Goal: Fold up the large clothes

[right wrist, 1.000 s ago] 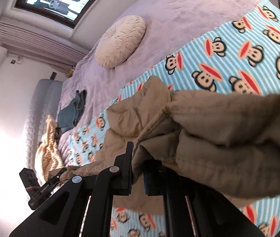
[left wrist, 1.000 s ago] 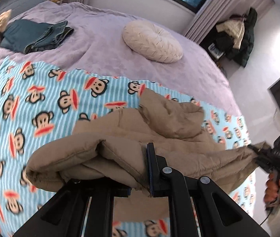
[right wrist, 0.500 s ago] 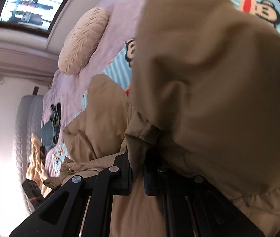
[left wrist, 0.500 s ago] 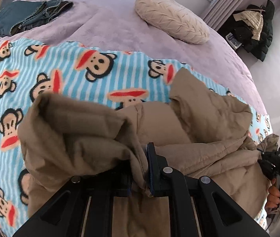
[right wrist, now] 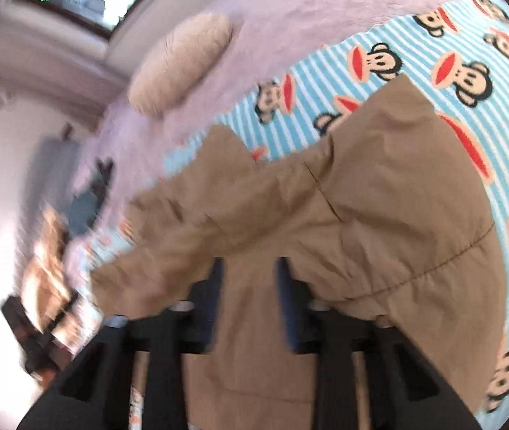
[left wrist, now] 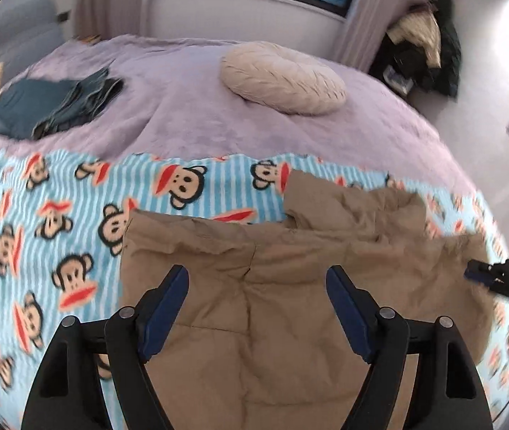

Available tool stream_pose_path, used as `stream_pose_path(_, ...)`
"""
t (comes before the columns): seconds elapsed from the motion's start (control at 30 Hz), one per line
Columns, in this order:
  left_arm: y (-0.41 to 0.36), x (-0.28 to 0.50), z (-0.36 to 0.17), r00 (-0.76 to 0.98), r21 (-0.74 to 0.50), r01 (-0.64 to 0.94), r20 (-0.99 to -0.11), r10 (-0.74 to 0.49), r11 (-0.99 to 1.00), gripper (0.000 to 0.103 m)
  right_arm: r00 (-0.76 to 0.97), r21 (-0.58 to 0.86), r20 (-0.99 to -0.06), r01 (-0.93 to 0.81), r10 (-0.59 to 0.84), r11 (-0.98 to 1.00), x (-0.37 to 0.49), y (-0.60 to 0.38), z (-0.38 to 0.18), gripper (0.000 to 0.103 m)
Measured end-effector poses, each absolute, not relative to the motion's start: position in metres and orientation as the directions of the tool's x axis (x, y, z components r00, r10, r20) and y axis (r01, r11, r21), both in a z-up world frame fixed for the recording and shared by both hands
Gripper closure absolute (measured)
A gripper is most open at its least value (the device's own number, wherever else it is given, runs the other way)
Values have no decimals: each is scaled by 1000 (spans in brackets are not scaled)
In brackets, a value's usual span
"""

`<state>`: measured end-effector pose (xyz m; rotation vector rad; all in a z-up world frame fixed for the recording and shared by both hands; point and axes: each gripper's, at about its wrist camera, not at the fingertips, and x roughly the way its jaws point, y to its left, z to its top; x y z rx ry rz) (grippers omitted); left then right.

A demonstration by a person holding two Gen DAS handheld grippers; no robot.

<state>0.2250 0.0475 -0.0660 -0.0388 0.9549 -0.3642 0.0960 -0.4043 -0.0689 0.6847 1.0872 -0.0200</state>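
A tan padded jacket (left wrist: 290, 286) lies folded over on the monkey-print blanket (left wrist: 57, 251). My left gripper (left wrist: 256, 276) hovers just over its near part, jaws wide and still opening, with nothing pinched between the blue pads (left wrist: 168, 304). In the blurred right wrist view the jacket (right wrist: 380, 197) spreads ahead. My right gripper (right wrist: 251, 265) sits over the jacket's near edge with its jaws opening a narrow gap, and the fabric lies loose below. In the left wrist view, the right gripper (left wrist: 498, 276) shows at the jacket's right end, held by a hand.
A purple bedspread (left wrist: 182, 100) covers the bed beyond the blanket. On it lie a round cream cushion (left wrist: 283, 79) and folded jeans (left wrist: 57, 104). A pile of dark and light clothes (left wrist: 423, 46) stands by the wall at the right.
Both grippers were shut on raised jacket folds; now both have opened and let go. The jacket has dropped flat onto the blanket, and both hands have sunk.
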Motion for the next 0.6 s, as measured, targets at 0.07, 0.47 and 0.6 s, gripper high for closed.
stream_pose_path(0.07, 41, 233, -81, 496, -147, 295, -821, -283, 944, 39, 460, 436, -852, 363, 249, 823, 103, -407, -76, 81)
stream_pose_path(0.47, 63, 289, -167, 478, -110, 92, -867, -141, 990, 39, 427, 224, -904, 524, -26, 822, 107, -483, -105, 86)
stream_pose_path(0.6, 58, 299, -180, 478, -116, 76, -867, -138, 990, 39, 430, 278, -903, 573, 6, 771, 111, -497, -134, 88)
